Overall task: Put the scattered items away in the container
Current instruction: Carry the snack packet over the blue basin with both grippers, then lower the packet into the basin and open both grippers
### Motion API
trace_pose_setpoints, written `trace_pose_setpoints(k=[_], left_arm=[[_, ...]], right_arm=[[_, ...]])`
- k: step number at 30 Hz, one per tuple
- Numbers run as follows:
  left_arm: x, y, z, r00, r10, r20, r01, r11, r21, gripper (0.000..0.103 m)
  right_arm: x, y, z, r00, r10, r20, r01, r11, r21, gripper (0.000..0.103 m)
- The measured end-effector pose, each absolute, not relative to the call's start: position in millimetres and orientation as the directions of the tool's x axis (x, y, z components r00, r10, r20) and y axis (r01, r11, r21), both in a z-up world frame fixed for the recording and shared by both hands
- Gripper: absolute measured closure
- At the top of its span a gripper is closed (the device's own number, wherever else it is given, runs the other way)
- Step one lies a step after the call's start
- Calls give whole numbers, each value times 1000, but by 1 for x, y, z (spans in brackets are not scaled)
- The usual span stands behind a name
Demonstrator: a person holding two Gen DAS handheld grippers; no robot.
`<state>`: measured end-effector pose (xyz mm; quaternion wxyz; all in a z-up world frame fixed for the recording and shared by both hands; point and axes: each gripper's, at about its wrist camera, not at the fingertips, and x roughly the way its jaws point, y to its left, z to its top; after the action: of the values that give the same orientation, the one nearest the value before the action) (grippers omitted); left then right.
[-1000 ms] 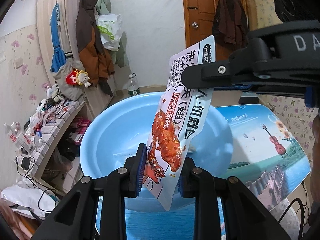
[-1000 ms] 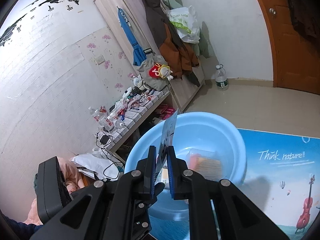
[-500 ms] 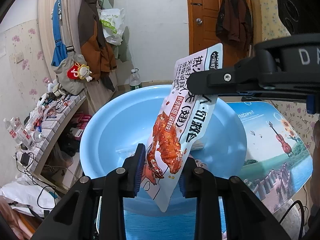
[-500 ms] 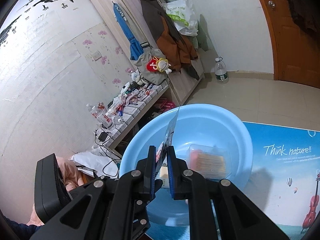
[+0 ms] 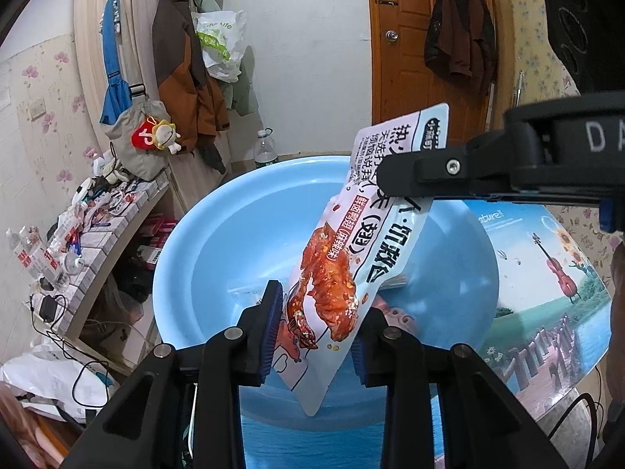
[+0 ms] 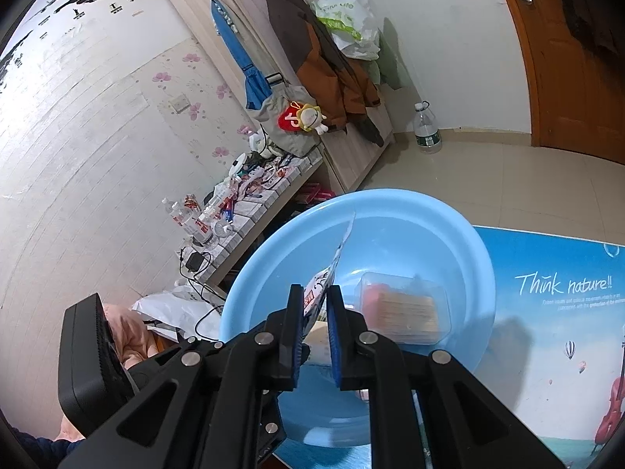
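A white snack packet (image 5: 351,258) printed with red chicken wings hangs tilted over the light blue basin (image 5: 218,242). My left gripper (image 5: 316,328) stands around the packet's lower end, its jaws apart; whether the pads touch it is unclear. My right gripper (image 6: 314,312) stands around the packet's upper edge (image 6: 320,285), seen edge-on, with small gaps at the pads. In the left wrist view the right gripper (image 5: 394,179) crosses the packet's top. A clear box of biscuits (image 6: 402,312) lies in the basin (image 6: 390,211).
The basin sits on a table with a blue landscape cover (image 6: 554,312), near its left edge. A low shelf with bottles and clutter (image 6: 234,211) stands to the left. Coats hang on a wardrobe (image 5: 183,62). A water bottle (image 6: 427,129) stands on the floor by a wooden door.
Both grippers with the packet have moved closer over the basin. The right gripper's jaws have parted slightly; the left jaws are also a little wider.
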<state>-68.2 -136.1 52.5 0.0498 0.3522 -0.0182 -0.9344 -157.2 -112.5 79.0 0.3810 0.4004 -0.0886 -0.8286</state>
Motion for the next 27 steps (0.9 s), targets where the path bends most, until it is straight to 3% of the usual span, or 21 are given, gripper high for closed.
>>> trace_pose_setpoints(k=[8,13,20,27], left_arm=[[-72,-137,50,-740,-116,-663,88,-993,75,70],[-73,-137,53,-744,-134,-654,102,-991,88,47],[-74,-132,50,-741,-147,-656,95,-989,114,30],[-73,-131,51,-744,-153,-650,96,-988,122,22]], right_arm=[[-162,-111,71,-384,-703,-599,548,-695,466,90],[-165,-107,60,-369,-708,-602,517,-694,500,90],[-173,-98,46,-342,-737,-583,459,-673,580,90],[-177,-97,38,-335,-733,-592,435,-678,593,90]])
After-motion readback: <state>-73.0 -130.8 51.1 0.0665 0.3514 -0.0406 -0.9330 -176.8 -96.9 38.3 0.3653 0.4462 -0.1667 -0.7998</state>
